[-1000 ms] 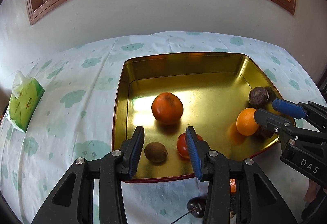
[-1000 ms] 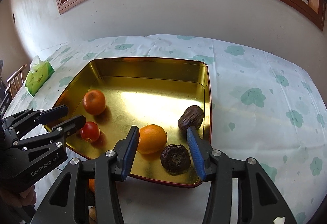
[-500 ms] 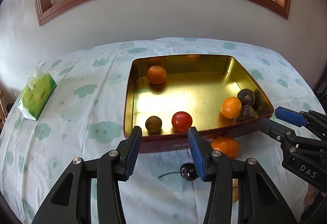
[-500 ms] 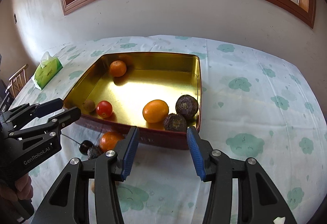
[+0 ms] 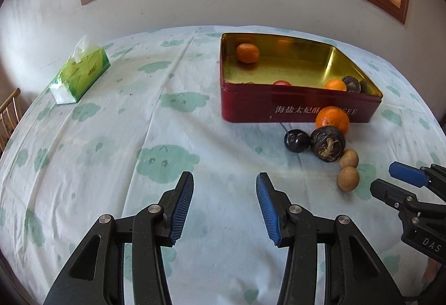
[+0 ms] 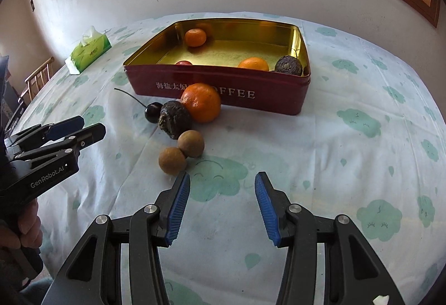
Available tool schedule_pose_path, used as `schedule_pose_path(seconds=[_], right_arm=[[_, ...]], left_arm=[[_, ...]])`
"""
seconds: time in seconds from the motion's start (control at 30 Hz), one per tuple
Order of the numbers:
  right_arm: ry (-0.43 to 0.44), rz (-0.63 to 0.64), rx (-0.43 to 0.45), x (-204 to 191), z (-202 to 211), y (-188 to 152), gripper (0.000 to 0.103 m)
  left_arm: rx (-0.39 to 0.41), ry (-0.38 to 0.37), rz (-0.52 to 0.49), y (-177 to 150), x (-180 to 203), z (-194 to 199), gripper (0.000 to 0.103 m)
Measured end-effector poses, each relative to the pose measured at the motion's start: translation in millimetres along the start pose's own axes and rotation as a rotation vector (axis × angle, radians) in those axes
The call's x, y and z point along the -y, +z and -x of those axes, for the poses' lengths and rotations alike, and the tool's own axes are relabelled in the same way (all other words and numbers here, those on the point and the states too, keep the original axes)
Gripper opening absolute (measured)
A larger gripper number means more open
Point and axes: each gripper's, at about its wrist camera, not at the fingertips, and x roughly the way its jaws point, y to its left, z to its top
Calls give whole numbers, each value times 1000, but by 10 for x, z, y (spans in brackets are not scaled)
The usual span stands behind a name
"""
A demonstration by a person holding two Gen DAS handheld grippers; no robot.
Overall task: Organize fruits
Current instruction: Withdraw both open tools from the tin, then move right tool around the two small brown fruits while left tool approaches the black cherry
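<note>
A red tin with a gold inside (image 5: 251, 107) (image 6: 278, 99) holds oranges (image 6: 195, 37), a red tomato (image 6: 184, 63) and a dark wrinkled fruit (image 6: 288, 65). On the cloth in front of it lie an orange (image 6: 201, 102) (image 5: 332, 119), a dark wrinkled fruit (image 6: 174, 119) (image 5: 327, 144), a black cherry (image 6: 152, 112) (image 5: 296, 140) and two brown longans (image 6: 191, 143) (image 6: 172, 160) (image 5: 348, 178). My left gripper (image 5: 225, 207) is open and empty, left of this cluster. My right gripper (image 6: 222, 206) is open and empty, just short of the longans.
A green tissue pack (image 5: 79, 73) (image 6: 88, 50) lies at the far left of the table. A wooden chair (image 6: 37, 76) stands off the left edge. The wall and window are behind the table.
Both grippers have pulled back and lowered from over the tin toward the table's near side. The fruits outside the tin have come into full view.
</note>
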Motion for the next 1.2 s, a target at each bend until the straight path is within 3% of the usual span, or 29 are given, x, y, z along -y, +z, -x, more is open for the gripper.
schedule_pose_path(seconds=[0.3,0.6,0.73,1.2], right_arm=[[25,43,-27,-311,-147,-27,46],[-56,58,4,-424,-319,144,46],[-74,47,17,-384,-328,164,36],[-116,-12,37,19,-226,67,35]], left_arm=[[3,18,44,-143,-242,27,48],[-5,7,58,-163,-295,-28,48],[-6,-3,51,-161,-255,-40,48],[-3,-53,-1,-142,52,-44,48]])
